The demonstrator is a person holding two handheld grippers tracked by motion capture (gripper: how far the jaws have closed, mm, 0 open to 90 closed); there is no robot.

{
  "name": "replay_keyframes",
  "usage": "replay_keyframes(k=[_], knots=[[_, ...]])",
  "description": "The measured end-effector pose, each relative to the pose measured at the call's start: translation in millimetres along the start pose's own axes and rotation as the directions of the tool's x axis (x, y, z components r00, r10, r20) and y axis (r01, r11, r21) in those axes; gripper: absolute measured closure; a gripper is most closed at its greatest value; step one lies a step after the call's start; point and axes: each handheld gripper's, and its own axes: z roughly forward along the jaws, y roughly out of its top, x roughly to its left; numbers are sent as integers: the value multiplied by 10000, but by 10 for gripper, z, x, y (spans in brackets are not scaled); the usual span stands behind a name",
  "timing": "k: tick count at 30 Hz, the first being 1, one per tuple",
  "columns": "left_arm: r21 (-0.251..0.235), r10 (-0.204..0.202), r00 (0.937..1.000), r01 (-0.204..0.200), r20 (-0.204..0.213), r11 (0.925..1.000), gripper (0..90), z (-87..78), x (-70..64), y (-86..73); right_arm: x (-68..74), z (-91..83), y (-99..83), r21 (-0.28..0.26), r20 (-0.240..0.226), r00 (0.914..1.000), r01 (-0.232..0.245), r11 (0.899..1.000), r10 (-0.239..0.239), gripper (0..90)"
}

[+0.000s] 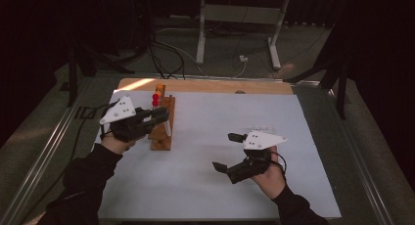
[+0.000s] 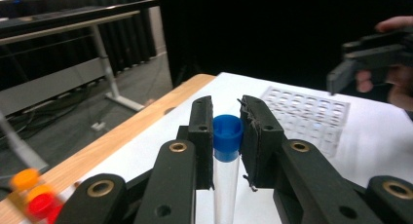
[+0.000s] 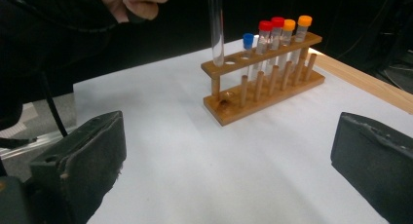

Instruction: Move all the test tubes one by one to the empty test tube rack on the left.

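Note:
A wooden test-tube rack [image 1: 161, 129] [image 3: 263, 87] stands at the left of the white table top [image 1: 205, 186]. It holds a blue-capped tube [image 3: 248, 41], two red-capped tubes [image 3: 266, 27] and two orange-capped tubes [image 3: 305, 21]. My left gripper [image 1: 164, 115] [image 2: 227, 107] is shut on another clear tube with a blue cap [image 2: 227, 131]. That tube [image 3: 215, 29] hangs upright with its round bottom at the rack's nearest hole. My right gripper [image 1: 225, 151] [image 3: 229, 136] is open wide and holds nothing, low over the table to the right of the rack.
A clear plastic grid tray [image 2: 307, 117] [image 1: 262, 126] lies flat on the table beyond my right gripper. A wooden strip [image 1: 205, 85] runs along the far edge. Desk legs [image 1: 200, 29] and cables [image 1: 166, 54] stand on the floor behind.

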Motion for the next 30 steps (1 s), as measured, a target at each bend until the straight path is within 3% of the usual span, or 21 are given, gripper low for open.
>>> replay_keyframes(k=[13,22,30], knots=[[243,-523,9929,552,-1071,9982,774,-73,355,-143,16,-71,3,-291,315,9994,157,9995,-148,0],[444,-831,9856,906,-1476,9949,774,24,444,-372,13,-106,-25,-389,349,9994,59,9992,-45,0],[502,-1207,9798,1301,-1596,9902,774,48,486,-556,8,-127,-48,-411,356,9994,-11,9992,26,0]])
